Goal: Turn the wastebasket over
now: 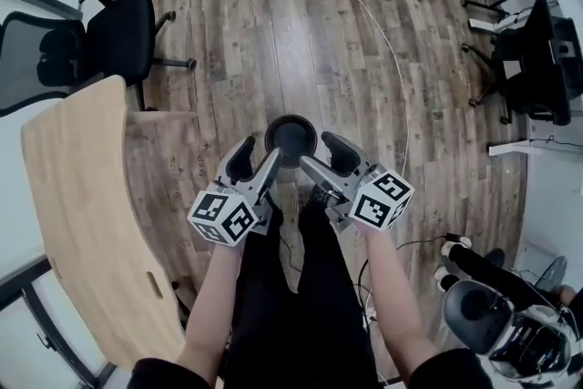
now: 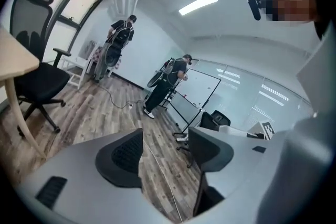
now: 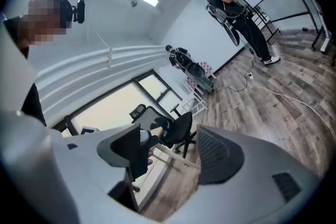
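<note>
Wastebasket (image 1: 291, 138) stands on the wooden floor (image 1: 273, 32) just ahead of the person's legs (image 1: 291, 287). Its long axis is vertical, so from above it shows end-on as a dark round. Mouth or base up: cannot tell. Side walls are hidden, and the gripper tips cover its near rim. Left gripper (image 1: 256, 159) and right gripper (image 1: 325, 156): jaws apart, nothing between them.
</note>
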`<state>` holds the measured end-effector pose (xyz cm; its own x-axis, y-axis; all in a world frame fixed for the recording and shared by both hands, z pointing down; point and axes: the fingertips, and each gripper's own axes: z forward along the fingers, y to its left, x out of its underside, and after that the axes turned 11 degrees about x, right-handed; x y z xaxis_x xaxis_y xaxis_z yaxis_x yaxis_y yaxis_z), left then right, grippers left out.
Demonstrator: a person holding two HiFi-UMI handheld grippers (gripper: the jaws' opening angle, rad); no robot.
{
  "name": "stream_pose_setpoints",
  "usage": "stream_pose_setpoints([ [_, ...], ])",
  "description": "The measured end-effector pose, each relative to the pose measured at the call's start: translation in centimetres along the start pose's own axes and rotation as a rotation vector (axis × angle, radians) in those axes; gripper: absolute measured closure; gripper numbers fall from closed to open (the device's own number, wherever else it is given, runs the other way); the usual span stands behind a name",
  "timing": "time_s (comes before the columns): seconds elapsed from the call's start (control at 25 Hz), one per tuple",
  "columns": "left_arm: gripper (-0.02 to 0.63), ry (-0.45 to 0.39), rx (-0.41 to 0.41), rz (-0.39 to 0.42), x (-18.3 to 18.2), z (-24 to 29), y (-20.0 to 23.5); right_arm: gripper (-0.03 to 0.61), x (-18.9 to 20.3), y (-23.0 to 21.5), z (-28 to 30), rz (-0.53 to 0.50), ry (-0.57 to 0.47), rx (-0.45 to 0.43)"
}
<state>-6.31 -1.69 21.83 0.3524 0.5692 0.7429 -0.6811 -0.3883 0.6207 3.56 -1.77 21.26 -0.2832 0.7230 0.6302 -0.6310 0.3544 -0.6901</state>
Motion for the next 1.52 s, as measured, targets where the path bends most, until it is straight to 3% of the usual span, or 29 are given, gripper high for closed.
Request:
stream_pose_setpoints([
  [0.48, 0.454, -0.112, 0.020, 0.240, -11.8, -3.9, -7.9, 0.241, -8.4, 11.0, -2.6, -0.264, -0.198, 0.039],
  [0.52, 0.460, -0.124, 0.027, 0.255, -12.6, -4.0, -8.5, 0.254, -9.1, 11.8, -2.8, -0.291, -0.218, 0.051],
  [0.64, 0.482, -0.138, 0.050, 0.322, -14.5, -4.5, -10.2, 0.387, -10.5, 13.7, -3.2, -0.364, -0.264, 0.075],
  [0.72, 0.490, -0.138, 0.055, 0.365, -15.3, -4.8, -11.0, 0.391, -11.0, 14.9, -3.5, -0.399, -0.280, 0.077],
  [0.92, 0.551, -0.178, 0.057, 0.430, -17.4, -5.6, -12.5, 0.485, -12.0, 17.1, -4.4, -0.490, -0.320, 0.083],
  [1.16, 0.586, -0.201, 0.070, 0.443, -18.8, -6.4, -12.9, 0.522, -12.7, 17.5, -4.8, -0.490, -0.345, 0.095],
  [1.52, 0.596, -0.169, 0.094, 0.445, -18.3, -6.5, -12.4, 0.546, -12.9, 17.8, -4.6, -0.537, -0.339, 0.132],
])
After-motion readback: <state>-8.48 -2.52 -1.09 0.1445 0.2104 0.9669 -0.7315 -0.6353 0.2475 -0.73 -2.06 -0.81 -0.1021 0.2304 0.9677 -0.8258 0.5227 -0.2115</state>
